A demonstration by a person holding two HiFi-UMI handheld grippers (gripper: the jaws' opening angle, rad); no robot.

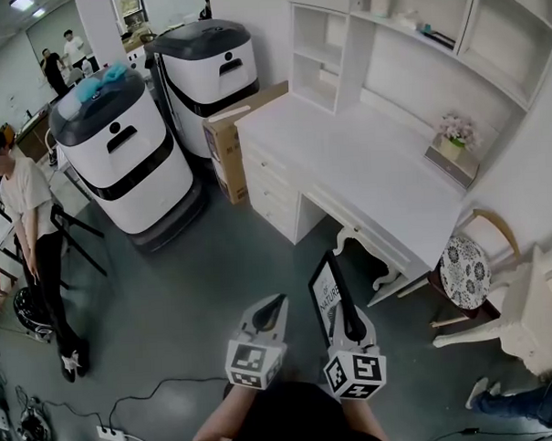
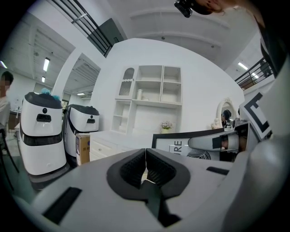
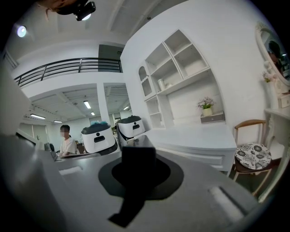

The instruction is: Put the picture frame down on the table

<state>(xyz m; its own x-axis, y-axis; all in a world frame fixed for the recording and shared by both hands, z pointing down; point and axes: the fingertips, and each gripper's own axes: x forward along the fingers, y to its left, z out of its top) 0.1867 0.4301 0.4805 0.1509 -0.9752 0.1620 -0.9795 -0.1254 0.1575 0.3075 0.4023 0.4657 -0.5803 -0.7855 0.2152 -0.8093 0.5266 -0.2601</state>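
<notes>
Right tool point(image 3: 138, 159): jaws clamped on the black edge of the picture frame point(image 1: 326, 293), nothing else between them. The frame stands upright in the grip, thin side toward the tool's camera, printed face turned to the left tool. It hangs in the air over the grey floor, in front of the white table point(image 1: 346, 157) and not over it yet.

Left tool point(image 2: 145, 159): jaws closed together, empty, riding just beside the frame without touching it.

Handling, my read: the frame looks stiff, thin and light, so weight is no worry. The face is probably glazed, so I treat it as fragile and don't bang a corner on the tabletop. My grip is a narrow pinch on one border, so the frame can swing about that point if I tilt quickly. The border is the right place to hold it, never the face. If it wobbles, I can use the left tool to steady the opposite border.

On the table: the near and middle top is bare, with a flower pot point(image 1: 456, 132) on a small box at the far right, well apart. A chair point(image 1: 467, 271) stands at the table's right end.
</notes>
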